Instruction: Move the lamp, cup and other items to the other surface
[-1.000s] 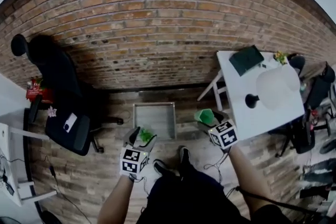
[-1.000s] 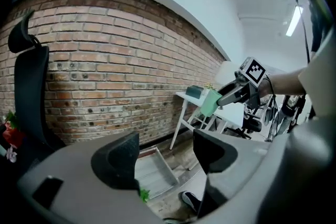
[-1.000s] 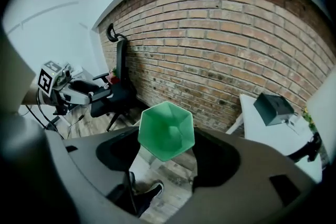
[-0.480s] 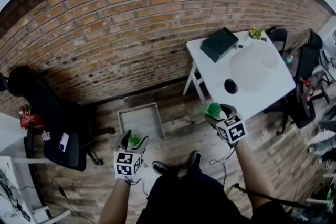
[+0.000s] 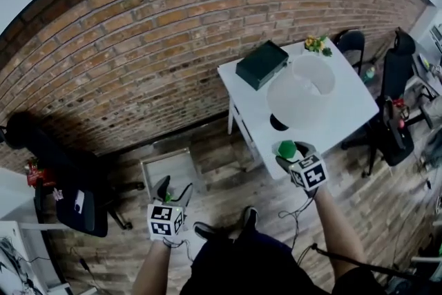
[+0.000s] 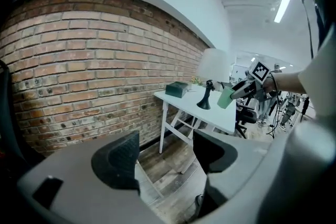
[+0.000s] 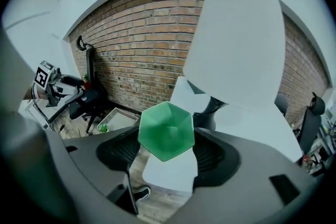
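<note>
One cup (image 5: 285,148), green, six-sided, grasped between the jaws of the right hand-held gripper (image 5: 289,155), at the near edge of the white bench (image 5: 345,114), apparently not yet set down. Lamp (image 5: 300,90) just beyond, black base near that edge; box (image 5: 262,64) and flowers (image 5: 317,44) far. Left hand-held gripper (image 6: 165,157): released, empty, over the floor. Advice: level the cup, seat it on bare top beside the lamp base, then let go.

You're in an office-style workroom: brick wall (image 5: 173,31) at twelve o'clock, black swivel chair (image 5: 93,217) at nine, more chairs (image 5: 397,72) at two, white table (image 5: 345,114) at one, plank floor (image 5: 221,183).
</note>
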Motion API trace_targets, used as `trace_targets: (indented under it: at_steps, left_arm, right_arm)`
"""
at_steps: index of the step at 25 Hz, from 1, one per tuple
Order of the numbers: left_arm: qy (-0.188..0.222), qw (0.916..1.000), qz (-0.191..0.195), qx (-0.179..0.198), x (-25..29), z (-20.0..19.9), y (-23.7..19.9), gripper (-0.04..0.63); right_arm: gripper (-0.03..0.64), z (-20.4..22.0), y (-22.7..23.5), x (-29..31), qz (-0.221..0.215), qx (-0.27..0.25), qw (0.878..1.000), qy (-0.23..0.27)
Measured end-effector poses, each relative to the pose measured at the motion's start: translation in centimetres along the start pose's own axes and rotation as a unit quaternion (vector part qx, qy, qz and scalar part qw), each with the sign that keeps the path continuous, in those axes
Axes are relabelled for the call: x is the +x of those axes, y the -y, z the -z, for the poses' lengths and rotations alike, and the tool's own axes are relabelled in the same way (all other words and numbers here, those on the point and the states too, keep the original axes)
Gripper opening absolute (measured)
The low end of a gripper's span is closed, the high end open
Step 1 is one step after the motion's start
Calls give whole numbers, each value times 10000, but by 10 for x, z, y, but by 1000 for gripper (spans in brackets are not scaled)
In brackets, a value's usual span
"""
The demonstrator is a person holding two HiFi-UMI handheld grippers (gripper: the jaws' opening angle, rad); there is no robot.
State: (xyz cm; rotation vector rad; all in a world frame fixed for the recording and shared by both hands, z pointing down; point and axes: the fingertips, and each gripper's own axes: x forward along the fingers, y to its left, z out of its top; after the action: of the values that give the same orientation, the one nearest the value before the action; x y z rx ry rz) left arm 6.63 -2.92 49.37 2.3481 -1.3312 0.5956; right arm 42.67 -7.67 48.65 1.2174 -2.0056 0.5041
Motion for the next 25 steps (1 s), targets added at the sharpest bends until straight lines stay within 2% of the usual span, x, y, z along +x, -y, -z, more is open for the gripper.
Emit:
trace_targets:
  at_steps: [15, 21, 25]
  left_arm:
    - [17, 9999, 88, 80, 64, -26, 97, 316]
    - [-34, 10000, -41, 71, 69, -28, 112, 316]
    - [-158, 9997, -167, -4, 62, -17, 113, 316]
  right_arm:
    - [318, 78, 154, -13, 337, 86, 9972, -657]
    - [318, 104, 214, -6, 392, 599, 9925, -990]
    - [319, 109, 227, -2, 311, 779, 9903, -1103]
